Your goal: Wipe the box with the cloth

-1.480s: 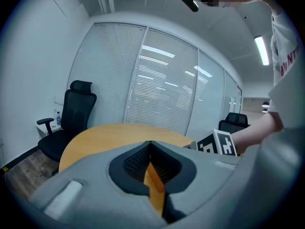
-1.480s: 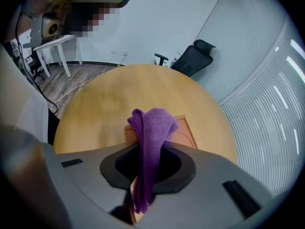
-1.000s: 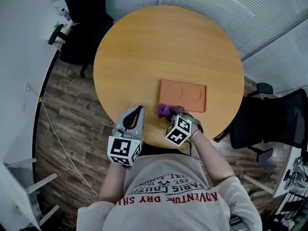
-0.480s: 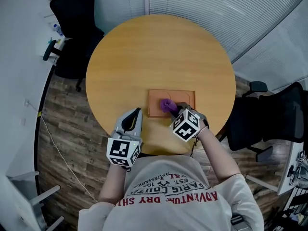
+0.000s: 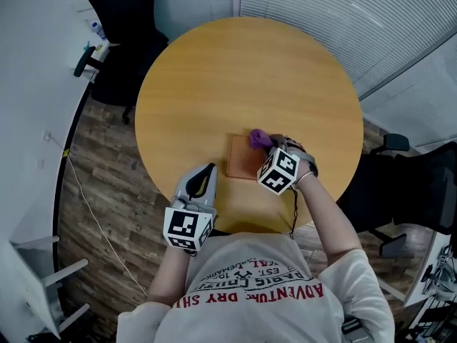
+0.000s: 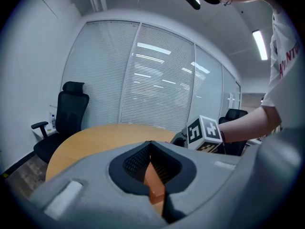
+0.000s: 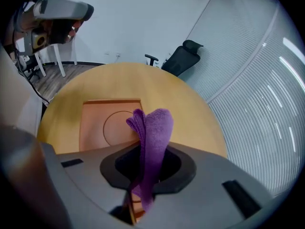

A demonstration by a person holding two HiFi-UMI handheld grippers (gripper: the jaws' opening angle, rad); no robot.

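Note:
A flat orange box (image 5: 241, 160) with a round recess (image 7: 114, 124) lies on the round wooden table (image 5: 214, 84), near its front edge. My right gripper (image 5: 266, 147) is shut on a purple cloth (image 5: 258, 138), which sticks up out of the jaws (image 7: 152, 128). The cloth hangs over the box's far right part; I cannot tell whether it touches the box. The right gripper and its marker cube hide the box's right half in the head view. My left gripper (image 5: 208, 170) rests shut and holds nothing, just left of the box's near-left corner. A sliver of orange box (image 6: 153, 187) shows below its jaws (image 6: 151, 149).
Black office chairs stand behind the table at the left (image 5: 121, 20) and to its right (image 5: 421, 191). White blinds (image 5: 343, 13) line the far wall. A white desk (image 5: 36, 70) runs along the left. The table's front edge lies close under both grippers.
My right gripper carried the cloth from the box's near-left corner across its top to the far right part. The left gripper stayed beside the box.

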